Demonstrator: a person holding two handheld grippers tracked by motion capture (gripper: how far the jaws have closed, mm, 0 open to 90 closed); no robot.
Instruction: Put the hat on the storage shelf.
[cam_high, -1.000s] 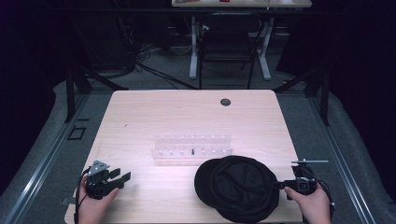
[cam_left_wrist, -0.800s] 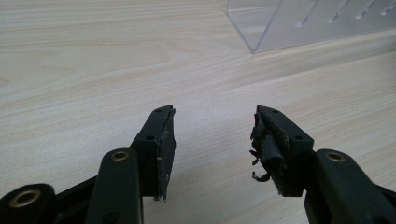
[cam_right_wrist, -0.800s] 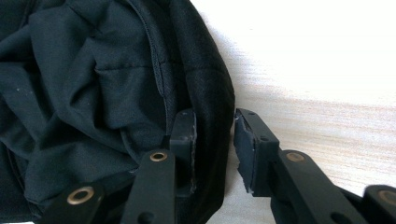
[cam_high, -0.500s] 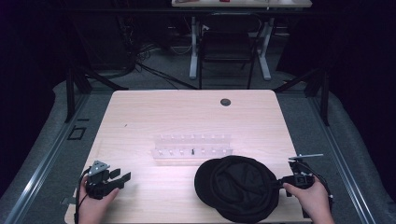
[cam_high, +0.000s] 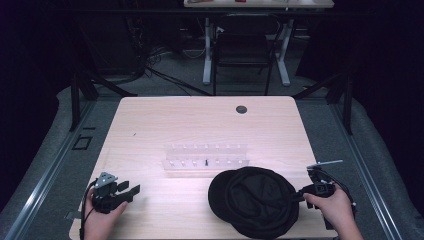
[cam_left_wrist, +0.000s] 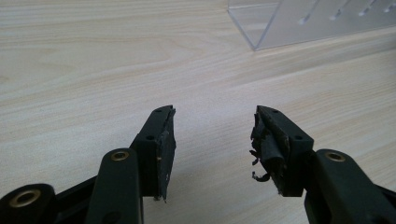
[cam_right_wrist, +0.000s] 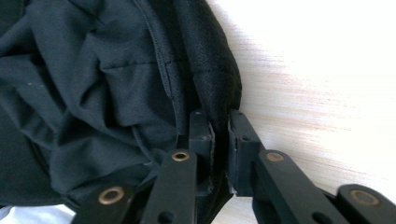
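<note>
Black fabric, a soft hat (cam_high: 257, 200) with a seamed crown, lies crumpled at the lower right of the high view on the pale wooden desk (cam_high: 200, 125), just below a clear acrylic rack (cam_high: 206, 157) that sits mid-desk. The right gripper (cam_high: 301, 194) has come in at the hat's right edge, and its jaws have just been closing: in the right gripper view the 2 black jaws stand nearly together with a fold of the hat's rim (cam_right_wrist: 219, 107) pinched between them, so the grip looks made. The left gripper (cam_high: 131, 190) waits at the lower left of the high view, well apart from the hat; its own view shows the jaws (cam_left_wrist: 212, 140) spread wide over bare wood with nothing between them, the worn pads frayed. By the look of it, the work is only at its start: 1 edge of the hat is seized, while lifting, shaping or moving it, and any part for the left gripper, is not yet done.
</note>
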